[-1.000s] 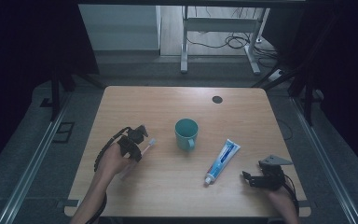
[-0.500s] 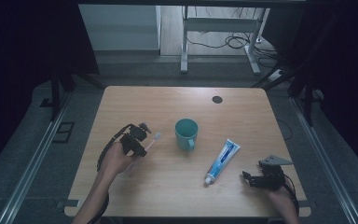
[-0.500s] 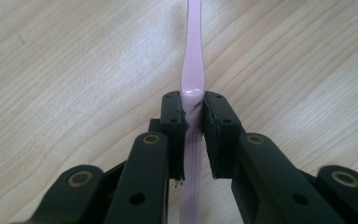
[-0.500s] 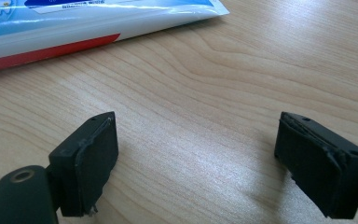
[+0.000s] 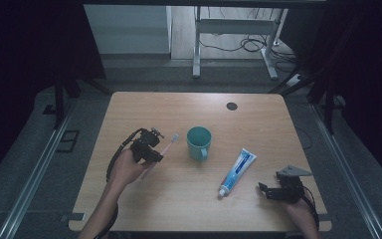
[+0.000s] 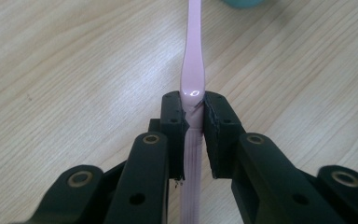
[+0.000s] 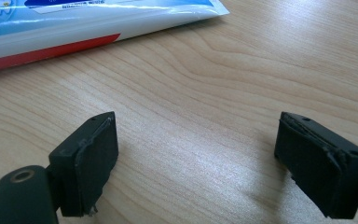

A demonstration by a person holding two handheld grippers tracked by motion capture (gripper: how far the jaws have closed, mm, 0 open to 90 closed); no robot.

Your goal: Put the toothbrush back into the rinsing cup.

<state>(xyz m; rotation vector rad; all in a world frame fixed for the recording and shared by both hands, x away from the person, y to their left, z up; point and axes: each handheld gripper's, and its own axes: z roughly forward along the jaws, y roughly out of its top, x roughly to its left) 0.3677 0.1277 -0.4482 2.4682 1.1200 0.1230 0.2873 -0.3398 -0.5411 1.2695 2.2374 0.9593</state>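
On the pale wooden tabletop (image 5: 144,199), left of the teal cup (image 5: 199,142), our left gripper (image 6: 193,112) clamped its fingers on the pink toothbrush (image 6: 192,74), so we judged the carry underway and next aimed its head over the cup, while our right gripper (image 7: 196,163) rested with fingers apart.

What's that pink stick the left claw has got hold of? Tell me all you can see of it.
It is a pink toothbrush of glossy plastic, slim, with a ribbed grip near its lower end. The left gripper clamps it at the handle's waist, both black pads pressing its sides. In the high view it slants up and right, its pale head pointing toward the teal mug without touching it. Whether its tail rests on the wooden table I cannot tell.
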